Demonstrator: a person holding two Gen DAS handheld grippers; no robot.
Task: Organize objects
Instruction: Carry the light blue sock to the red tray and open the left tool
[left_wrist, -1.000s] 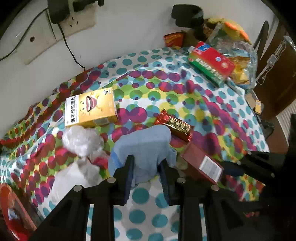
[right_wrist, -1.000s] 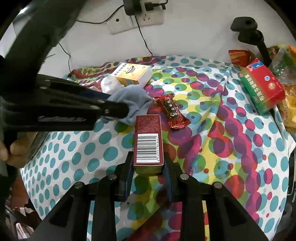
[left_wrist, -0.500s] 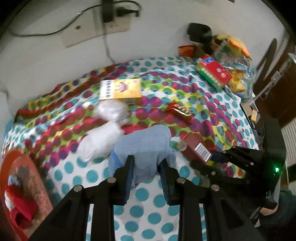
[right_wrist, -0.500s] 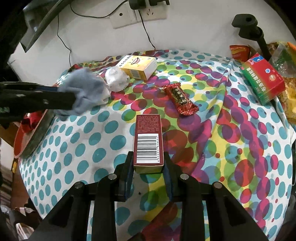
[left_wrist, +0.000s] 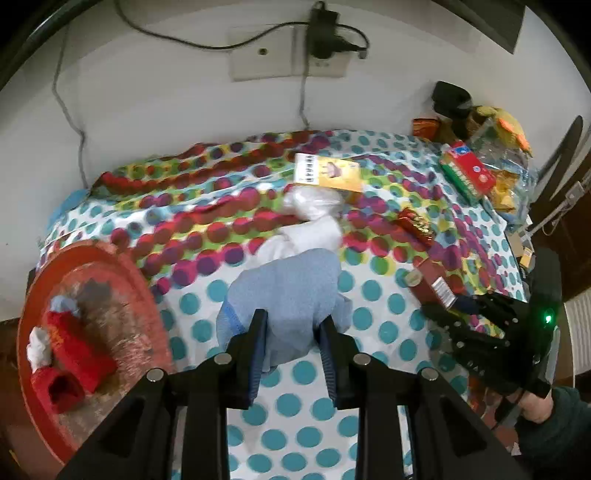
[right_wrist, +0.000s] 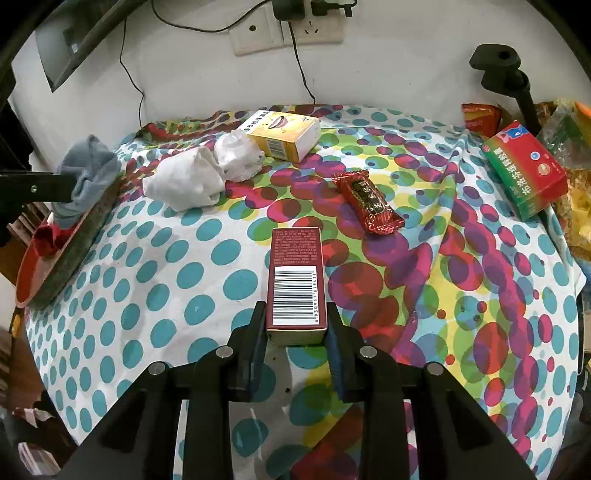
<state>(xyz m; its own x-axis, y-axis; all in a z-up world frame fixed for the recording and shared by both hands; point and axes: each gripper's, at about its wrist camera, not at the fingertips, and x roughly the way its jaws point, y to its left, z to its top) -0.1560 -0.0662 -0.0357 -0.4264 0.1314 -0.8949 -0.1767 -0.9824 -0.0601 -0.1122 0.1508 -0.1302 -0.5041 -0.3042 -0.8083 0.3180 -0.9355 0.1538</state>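
Observation:
My left gripper (left_wrist: 291, 325) is shut on a grey-blue sock (left_wrist: 291, 291), held up above the dotted tablecloth. In the right wrist view the same sock (right_wrist: 86, 166) hangs over the rim of a red round basket (right_wrist: 29, 273). That basket (left_wrist: 122, 266) holds red socks (left_wrist: 70, 354) and sits at the table's left edge. My right gripper (right_wrist: 295, 325) is shut on a dark red box (right_wrist: 295, 273) with a barcode, which rests on the cloth. A white sock (right_wrist: 184, 181), a crumpled white bag (right_wrist: 238, 155), a yellow box (right_wrist: 282, 134) and a red snack bar (right_wrist: 367, 201) lie beyond it.
A red and green box (right_wrist: 524, 170) and bags of snacks (left_wrist: 498, 155) crowd the table's far right corner beside a black stand (right_wrist: 506, 70). A wall socket with a plugged cable (right_wrist: 295, 26) is on the wall behind. A person's hand (left_wrist: 535, 406) holds the right gripper.
My left gripper carried the grey-blue sock up and leftward, away from the other objects, until it hangs by the red basket. The right gripper stayed still on the dark red box.

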